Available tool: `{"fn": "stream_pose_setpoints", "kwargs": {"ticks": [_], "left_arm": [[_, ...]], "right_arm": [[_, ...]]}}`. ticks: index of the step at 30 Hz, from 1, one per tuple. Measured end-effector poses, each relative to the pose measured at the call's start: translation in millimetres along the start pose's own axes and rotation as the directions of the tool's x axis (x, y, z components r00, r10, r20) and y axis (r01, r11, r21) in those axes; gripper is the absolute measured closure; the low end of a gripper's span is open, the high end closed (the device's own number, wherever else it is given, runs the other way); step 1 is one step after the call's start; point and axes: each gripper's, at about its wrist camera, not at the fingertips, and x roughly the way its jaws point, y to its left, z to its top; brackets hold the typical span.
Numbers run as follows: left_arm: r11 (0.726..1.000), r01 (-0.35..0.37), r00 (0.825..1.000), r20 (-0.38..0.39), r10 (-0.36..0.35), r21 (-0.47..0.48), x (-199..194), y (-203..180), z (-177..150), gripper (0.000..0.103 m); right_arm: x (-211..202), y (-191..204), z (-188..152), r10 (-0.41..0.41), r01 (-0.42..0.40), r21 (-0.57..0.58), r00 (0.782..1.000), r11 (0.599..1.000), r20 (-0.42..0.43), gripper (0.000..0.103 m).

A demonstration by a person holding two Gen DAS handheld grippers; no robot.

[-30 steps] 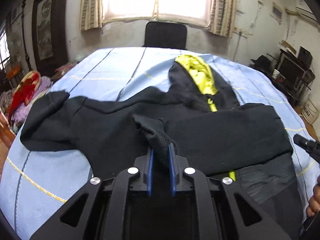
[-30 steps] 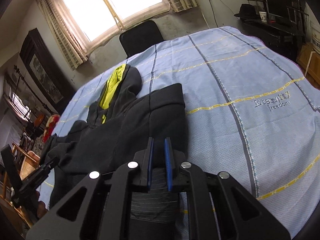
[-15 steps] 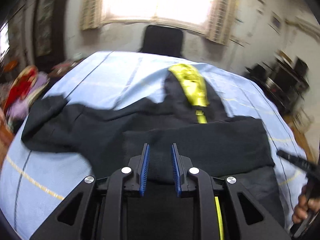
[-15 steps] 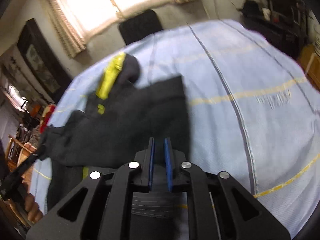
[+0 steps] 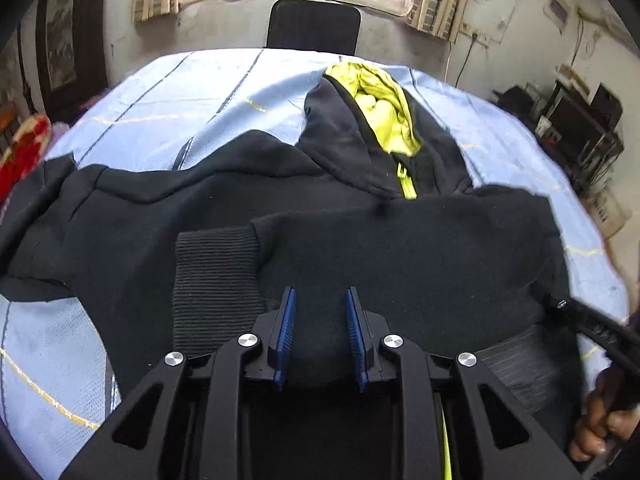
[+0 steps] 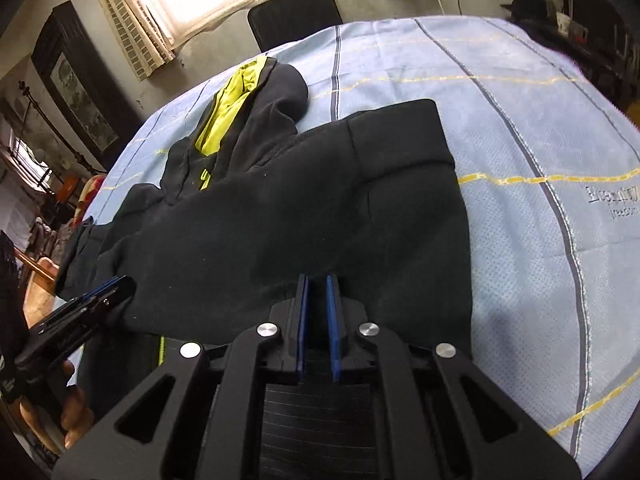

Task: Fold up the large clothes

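Note:
A black hoodie point(image 5: 400, 260) lies face up on the bed, and its hood point(image 5: 384, 120) shows a yellow-green lining. One sleeve is folded across the chest, its ribbed cuff point(image 5: 216, 280) lying flat just left of my left gripper point(image 5: 320, 300). That gripper's jaws stand apart over the sleeve, their pads pressing on nothing. My right gripper point(image 6: 317, 284) is shut on a fold of the hoodie point(image 6: 280, 220) above the ribbed hem point(image 6: 320, 408). In the left wrist view, the right gripper point(image 5: 560, 303) meets the hoodie's right edge.
A light blue striped sheet point(image 6: 540, 120) covers the bed. A black chair point(image 5: 314, 24) stands under the window at the far side. Shelves with electronics point(image 5: 576, 128) line the right wall, and red cloth point(image 5: 20, 148) lies at the left. A hand point(image 5: 596, 436) holds the right gripper.
The left gripper has let go of the sleeve cuff, which now lies flat on the chest, and its jaws have widened. Both grippers have sunk closer to the hoodie.

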Motion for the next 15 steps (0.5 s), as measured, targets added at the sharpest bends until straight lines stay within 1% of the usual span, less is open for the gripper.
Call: {"fn": "stream_pose_setpoints", "kwargs": {"ticks": [1, 2, 3, 4, 5, 7, 9, 11, 13, 15], "left_arm": [[1.000, -0.003, 1.000, 0.016, 0.003, -0.002, -5.9, 4.3, 2.9, 0.076], [1.000, -0.019, 0.999, 0.039, 0.019, 0.003, -13.6, 9.8, 6.8, 0.072], [0.998, -0.061, 0.995, 0.077, 0.060, 0.014, -24.3, 18.8, 10.9, 0.069], [0.994, -0.111, 0.988, 0.113, 0.108, 0.019, -34.0, 30.4, 14.6, 0.063], [0.987, -0.159, 0.978, 0.138, 0.155, 0.016, -41.6, 44.8, 18.0, 0.059], [0.973, -0.232, 0.962, 0.150, 0.229, 0.002, -49.7, 71.4, 21.9, 0.058], [0.951, -0.307, 0.942, 0.137, 0.307, -0.025, -51.0, 102.7, 25.0, 0.059], [0.934, -0.354, 0.926, 0.124, 0.358, -0.053, -51.7, 134.0, 26.2, 0.059], [0.919, -0.390, 0.911, 0.120, 0.395, -0.063, -52.5, 155.4, 25.6, 0.059], [0.905, -0.421, 0.898, 0.113, 0.424, -0.056, -50.4, 174.7, 23.0, 0.059]], "right_arm": [[0.1, -3.5, -1.3, 0.019, -0.019, 0.011, 1.000, 1.000, 0.008, 0.095], [0.4, -4.3, -2.3, 0.027, -0.027, 0.008, 1.000, 1.000, 0.013, 0.095], [0.4, -4.1, -3.3, 0.032, -0.032, 0.004, 0.999, 0.999, 0.014, 0.094], [-0.2, -4.8, -3.4, 0.036, -0.036, 0.005, 0.999, 0.999, 0.013, 0.094], [-0.2, -5.7, -3.1, 0.043, -0.043, 0.011, 0.999, 0.999, 0.013, 0.094], [-0.3, -7.1, -2.6, 0.053, -0.054, 0.020, 0.999, 0.998, 0.011, 0.094], [-2.3, -7.4, -0.9, 0.065, -0.066, 0.037, 0.998, 0.997, 0.007, 0.094], [-10.7, -8.3, -1.0, 0.070, -0.070, 0.059, 0.998, 0.996, 0.007, 0.093], [-25.2, -3.0, -0.5, 0.076, -0.078, 0.049, 0.996, 0.996, 0.038, 0.082], [-42.2, 7.4, -1.8, 0.075, -0.076, 0.018, 0.994, 0.997, 0.082, 0.062]]}}
